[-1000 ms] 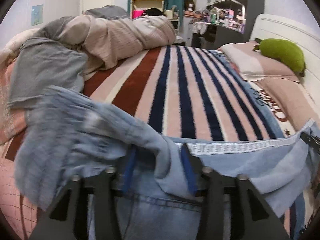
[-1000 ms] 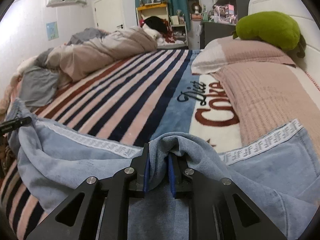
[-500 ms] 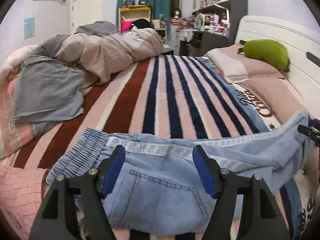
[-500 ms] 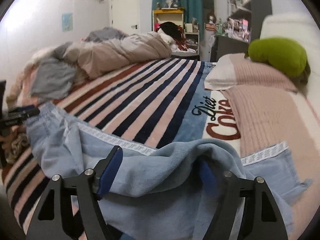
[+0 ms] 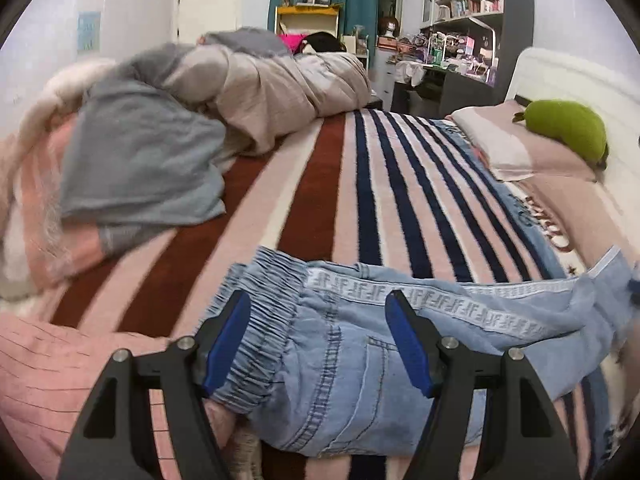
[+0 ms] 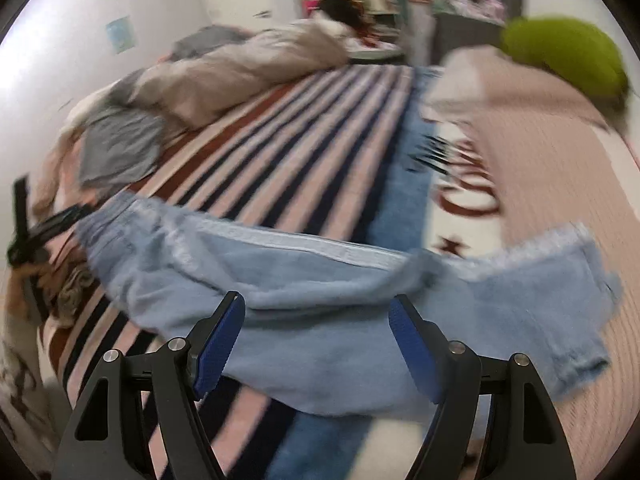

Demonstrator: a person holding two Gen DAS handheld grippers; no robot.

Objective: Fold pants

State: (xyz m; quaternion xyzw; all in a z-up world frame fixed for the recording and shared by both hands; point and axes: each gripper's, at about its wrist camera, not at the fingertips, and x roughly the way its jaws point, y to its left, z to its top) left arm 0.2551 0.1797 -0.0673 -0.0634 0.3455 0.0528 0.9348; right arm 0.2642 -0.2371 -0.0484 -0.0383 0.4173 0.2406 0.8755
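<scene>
Light blue denim pants (image 5: 360, 360) lie across the striped blanket (image 5: 360, 180), folded lengthwise, with the elastic waistband at the left and a white lettered side stripe along the far edge. My left gripper (image 5: 317, 300) hovers open over the waistband end, and its blue pads (image 5: 228, 332) do not press on the cloth. In the blurred right wrist view the pants (image 6: 320, 272) stretch from left to right, the frayed leg ends lying on the pink knit cover. My right gripper (image 6: 318, 300) is open above the middle of the pants and holds nothing.
A grey garment (image 5: 140, 168) and a bunched beige quilt (image 5: 280, 92) lie at the far left of the bed. A pillow (image 5: 500, 148) with a green plush (image 5: 568, 128) sits by the white headboard at the right. Cluttered shelves (image 5: 460, 12) stand behind.
Both grippers have let go of the denim, opened wide and drawn back. The pants have dropped and now lie flat on the blanket. The right view has blurred.
</scene>
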